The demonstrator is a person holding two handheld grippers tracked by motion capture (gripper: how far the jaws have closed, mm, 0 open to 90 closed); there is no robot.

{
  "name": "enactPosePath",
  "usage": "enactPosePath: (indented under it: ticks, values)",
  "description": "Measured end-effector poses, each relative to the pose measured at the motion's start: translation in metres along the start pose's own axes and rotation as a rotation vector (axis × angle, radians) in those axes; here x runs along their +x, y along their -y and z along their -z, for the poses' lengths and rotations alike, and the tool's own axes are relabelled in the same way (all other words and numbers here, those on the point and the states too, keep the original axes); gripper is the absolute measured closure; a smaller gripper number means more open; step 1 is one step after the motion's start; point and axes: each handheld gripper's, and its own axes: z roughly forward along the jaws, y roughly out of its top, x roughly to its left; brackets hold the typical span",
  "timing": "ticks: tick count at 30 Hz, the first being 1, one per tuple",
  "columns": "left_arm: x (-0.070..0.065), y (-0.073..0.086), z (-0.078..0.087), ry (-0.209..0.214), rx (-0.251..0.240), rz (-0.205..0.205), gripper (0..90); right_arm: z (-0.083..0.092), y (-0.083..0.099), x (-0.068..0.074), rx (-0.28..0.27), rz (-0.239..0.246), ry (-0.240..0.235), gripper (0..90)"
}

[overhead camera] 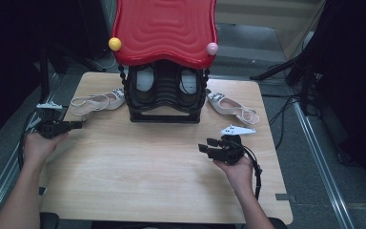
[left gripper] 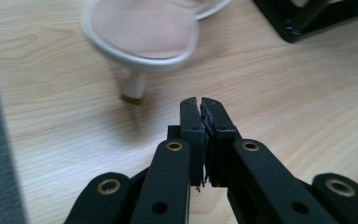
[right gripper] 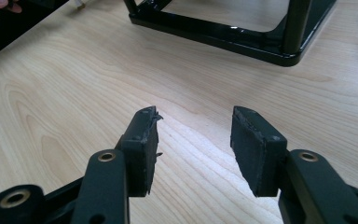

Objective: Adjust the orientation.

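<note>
While the left claw (left gripper: pixel 200 103) is pressed together, the pale heeled shoe (left gripper: pixel 142 35) (short heel) stands near.

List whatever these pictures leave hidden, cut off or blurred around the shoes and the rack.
- Shoes inside the black rack: in the high view the red lid and the rack's bars cover most of them.
- White heeled shoe: in the left gripper view the top edge cuts it off, and it is blurred.
- Rack in the right gripper view: the lower frame is in shot; the top edge cuts off the rest.
</note>
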Motion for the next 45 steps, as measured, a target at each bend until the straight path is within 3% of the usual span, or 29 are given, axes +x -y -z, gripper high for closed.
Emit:
enactPosePath:
  ticks: [3,10,15,19,23,26,33,40,45]
  values:
    - [0.007,-0.002,-0.002,-0.021,-0.005,-0.003,88.3,0.002,0.002,-0.001,-0.022,-0.007,0.003,52.8]
    - [0.025,-0.004,-0.012,-0.030,0.004,0.039,89.0,0.005,0.005,-0.002,-0.019,-0.012,0.015,52.9]
    - [0.032,-0.007,-0.020,-0.045,0.010,0.060,89.3,0.009,0.009,-0.003,-0.021,-0.016,0.028,52.8]
    - [0.032,-0.011,-0.025,-0.063,0.005,0.050,89.7,0.012,0.011,-0.003,-0.026,-0.019,0.037,52.5]
    - [0.036,-0.012,-0.028,-0.054,0.006,0.069,89.8,0.016,0.014,-0.004,-0.029,-0.029,0.045,51.8]
    - [0.035,-0.013,-0.030,-0.067,0.013,0.069,89.8,0.017,0.015,-0.005,-0.031,-0.032,0.048,51.6]
    - [0.026,-0.014,-0.033,-0.036,0.033,0.057,89.8,0.017,0.016,-0.004,-0.026,-0.032,0.044,50.8]
    - [0.020,-0.011,-0.028,-0.003,0.029,0.088,89.8,0.017,0.016,-0.004,-0.027,-0.029,0.045,50.5]
    - [0.012,-0.013,-0.029,0.000,0.049,0.070,89.7,0.017,0.016,-0.004,-0.026,-0.030,0.048,50.3]
